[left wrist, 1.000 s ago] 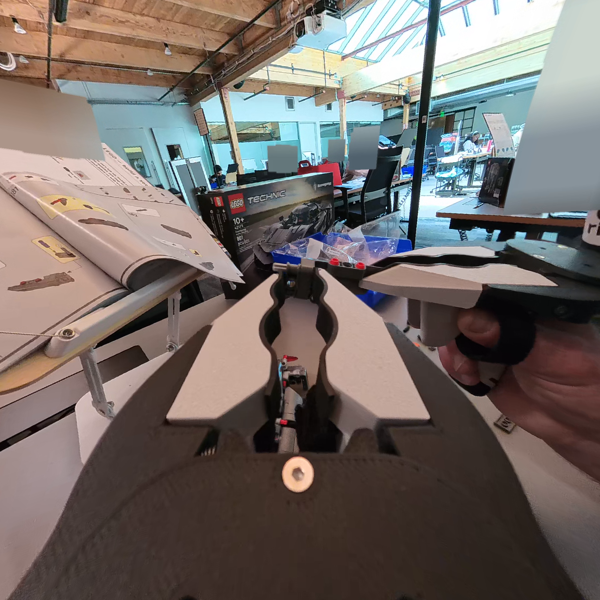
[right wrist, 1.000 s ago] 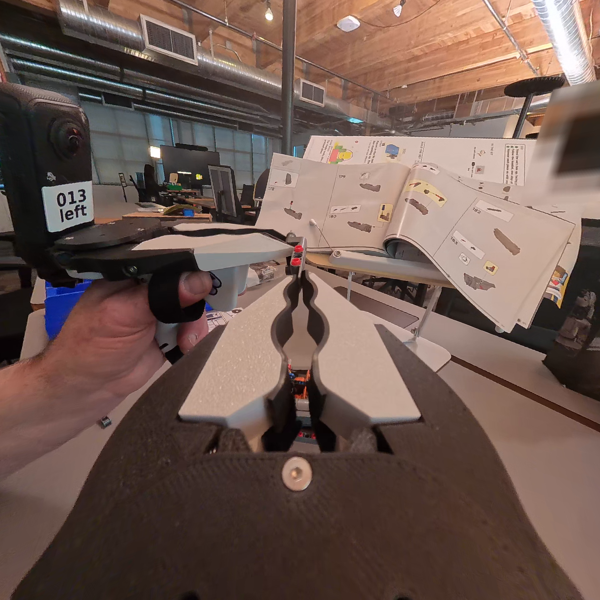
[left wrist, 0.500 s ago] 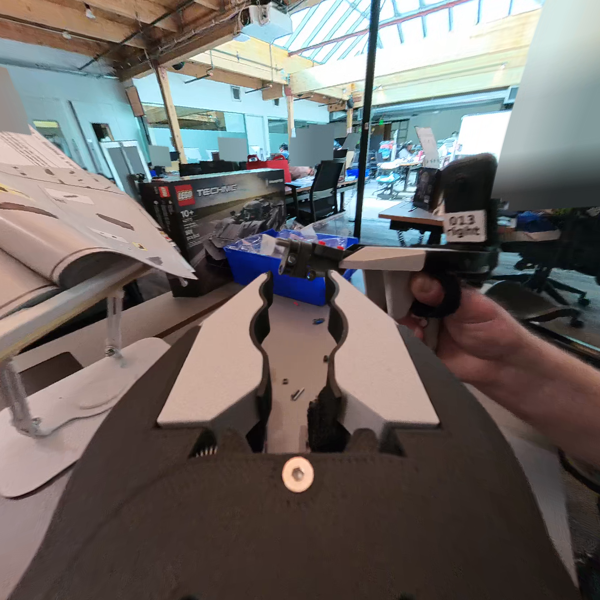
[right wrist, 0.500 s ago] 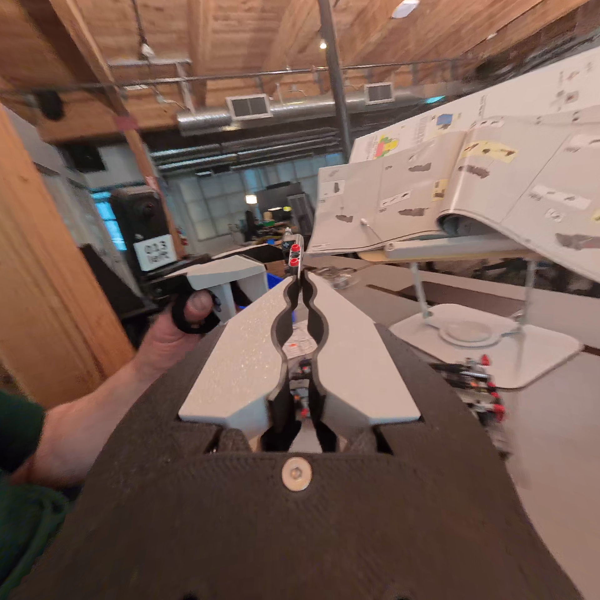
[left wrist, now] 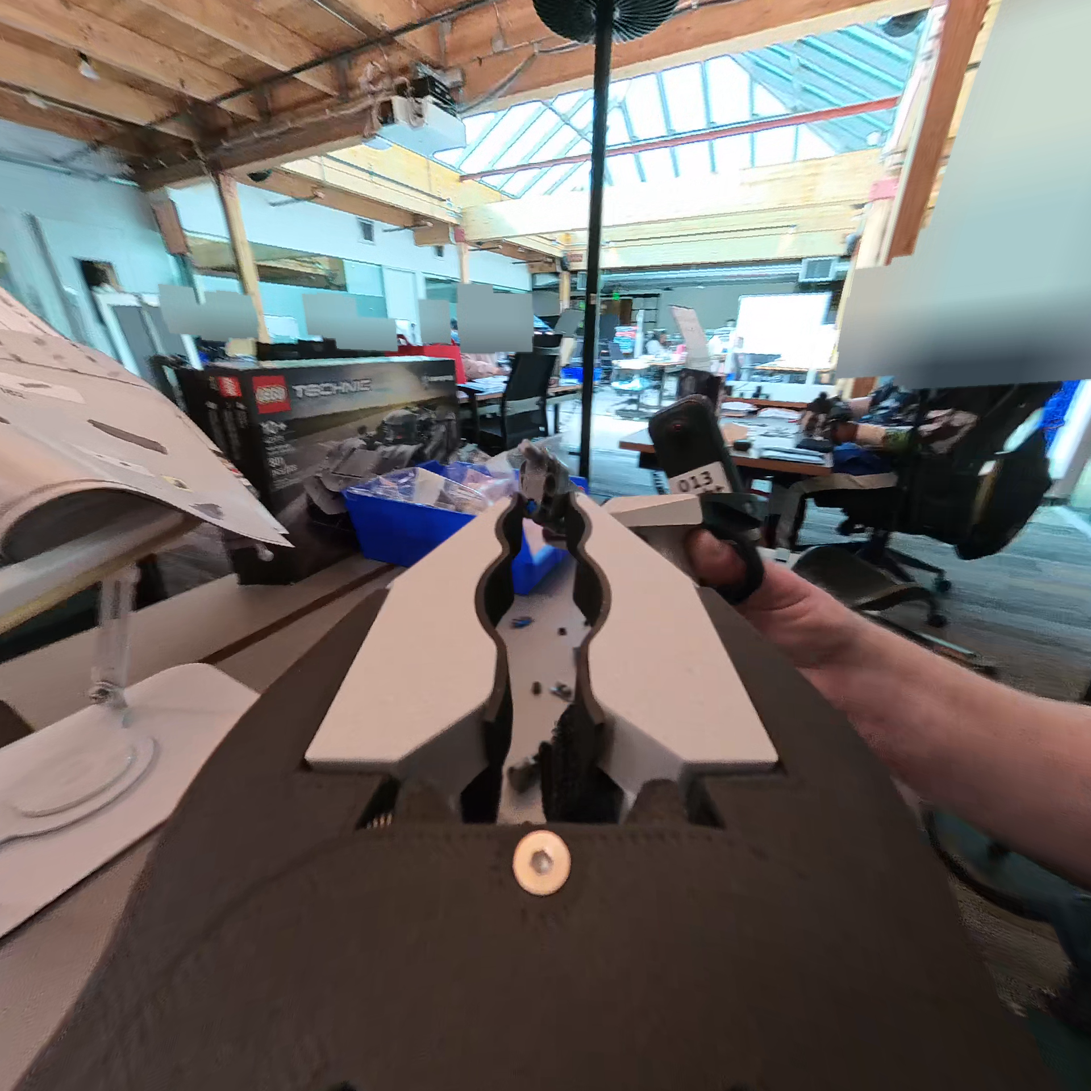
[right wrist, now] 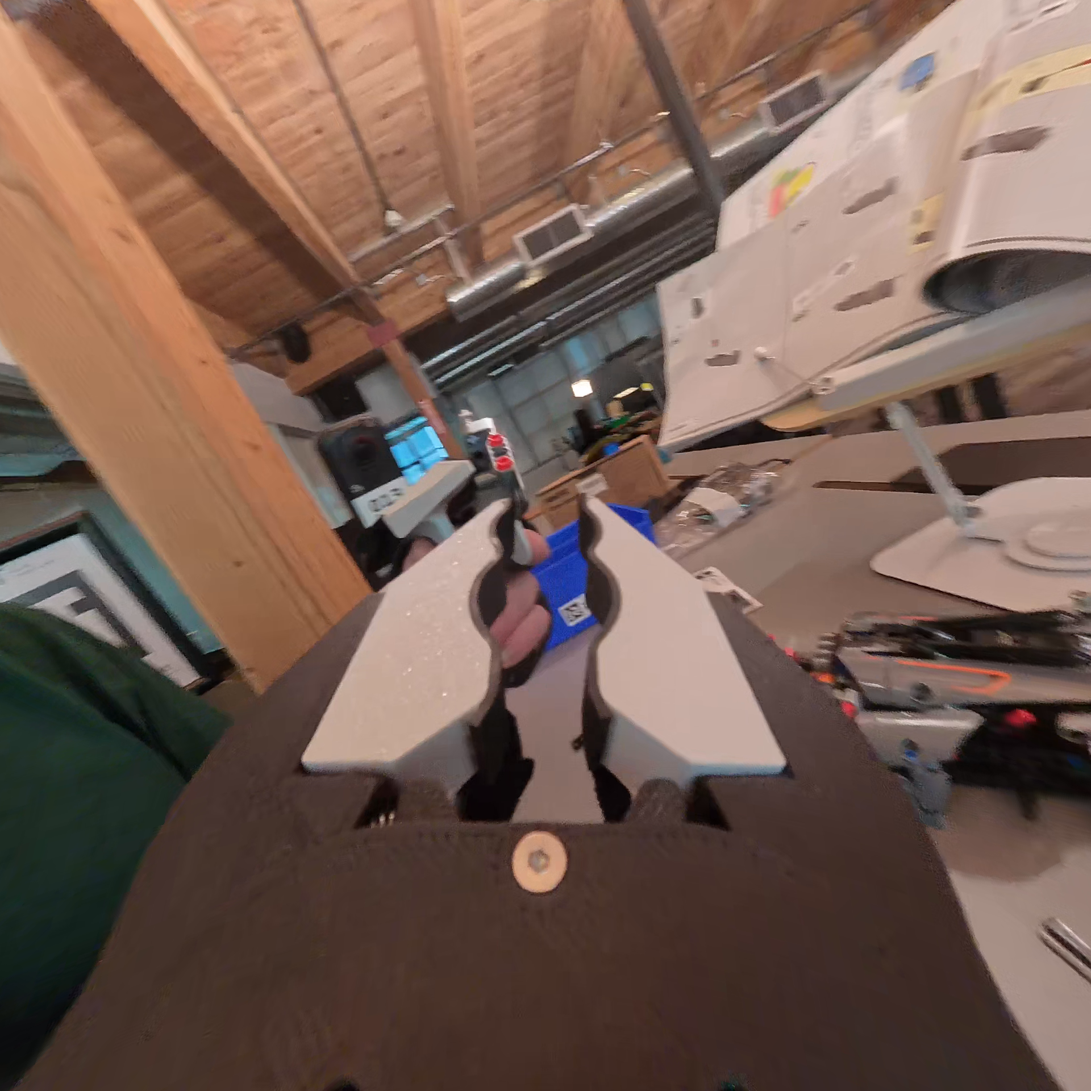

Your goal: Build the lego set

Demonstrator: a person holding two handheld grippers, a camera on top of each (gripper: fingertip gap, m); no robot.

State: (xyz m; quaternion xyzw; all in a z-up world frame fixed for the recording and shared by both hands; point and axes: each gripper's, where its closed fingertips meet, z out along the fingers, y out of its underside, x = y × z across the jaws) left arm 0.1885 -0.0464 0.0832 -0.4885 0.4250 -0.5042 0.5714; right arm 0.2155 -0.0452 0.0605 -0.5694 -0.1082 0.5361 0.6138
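The left hand-held gripper [left wrist: 546,513] clamps a small gray piece [left wrist: 544,484] upright; the right hand-held gripper [right wrist: 546,519], jaws apart, sits just beside it.

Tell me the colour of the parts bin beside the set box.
Blue; the bin shows best in the left wrist view.

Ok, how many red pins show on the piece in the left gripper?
2, on the lego piece in the left gripper, right wrist view: upper red pin and lower red pin. Others may be hidden.
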